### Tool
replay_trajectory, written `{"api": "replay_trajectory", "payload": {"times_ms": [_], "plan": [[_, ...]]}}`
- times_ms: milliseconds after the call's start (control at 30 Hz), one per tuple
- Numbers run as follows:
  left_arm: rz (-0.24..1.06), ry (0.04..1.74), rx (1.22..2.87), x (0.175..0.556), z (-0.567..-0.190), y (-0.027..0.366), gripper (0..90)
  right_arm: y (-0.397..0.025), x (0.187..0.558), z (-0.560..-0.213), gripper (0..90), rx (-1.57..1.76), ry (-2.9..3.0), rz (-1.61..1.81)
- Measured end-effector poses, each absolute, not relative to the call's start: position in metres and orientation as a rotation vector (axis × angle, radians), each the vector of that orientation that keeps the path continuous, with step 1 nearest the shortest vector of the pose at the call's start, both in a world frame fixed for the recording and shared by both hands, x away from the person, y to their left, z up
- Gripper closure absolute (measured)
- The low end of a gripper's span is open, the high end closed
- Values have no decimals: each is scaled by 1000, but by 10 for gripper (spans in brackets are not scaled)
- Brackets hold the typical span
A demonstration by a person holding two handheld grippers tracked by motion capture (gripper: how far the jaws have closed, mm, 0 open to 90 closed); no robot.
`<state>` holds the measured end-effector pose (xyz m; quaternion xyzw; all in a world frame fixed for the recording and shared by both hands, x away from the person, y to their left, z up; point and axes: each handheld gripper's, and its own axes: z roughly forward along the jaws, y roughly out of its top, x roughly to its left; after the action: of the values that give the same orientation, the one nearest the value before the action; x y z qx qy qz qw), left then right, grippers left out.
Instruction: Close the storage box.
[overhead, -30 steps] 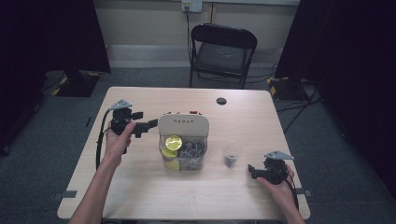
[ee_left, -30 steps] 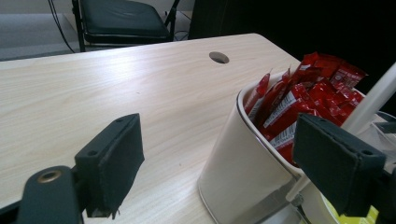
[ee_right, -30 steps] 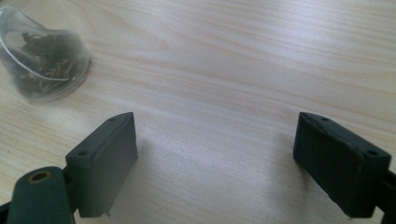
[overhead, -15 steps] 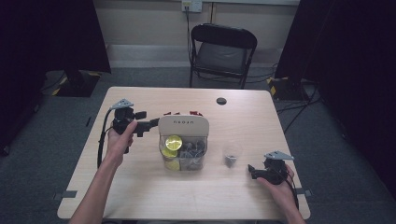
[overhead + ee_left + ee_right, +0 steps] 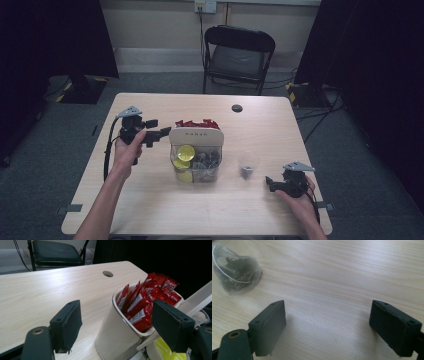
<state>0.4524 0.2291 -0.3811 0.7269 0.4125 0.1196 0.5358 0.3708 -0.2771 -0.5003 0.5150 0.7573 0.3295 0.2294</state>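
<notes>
You are lining your wide-open left gripper [image 5: 159, 133] up beside the cream plastic organiser [image 5: 117, 332] to grasp its red sachets [image 5: 147, 302]; your right gripper [image 5: 270, 183] is resting open.

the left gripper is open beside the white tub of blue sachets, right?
Not quite: the sachets are red, not blue, as the left gripper view shows. The rest holds: the left gripper is open beside the white tub.

Upright cream organiser [image 5: 117, 335] mid-table, red sachets [image 5: 147, 300] standing in its far compartment, clear pods [image 5: 200, 162] in front.
</notes>
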Motion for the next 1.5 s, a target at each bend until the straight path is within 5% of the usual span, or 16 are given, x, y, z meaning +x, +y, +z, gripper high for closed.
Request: {"api": "replay_trajectory", "payload": {"times_ms": [1500], "plan": [[258,946,1777,443,-385,210,176,-277,372,-500,135,1411,2093,913]]}}
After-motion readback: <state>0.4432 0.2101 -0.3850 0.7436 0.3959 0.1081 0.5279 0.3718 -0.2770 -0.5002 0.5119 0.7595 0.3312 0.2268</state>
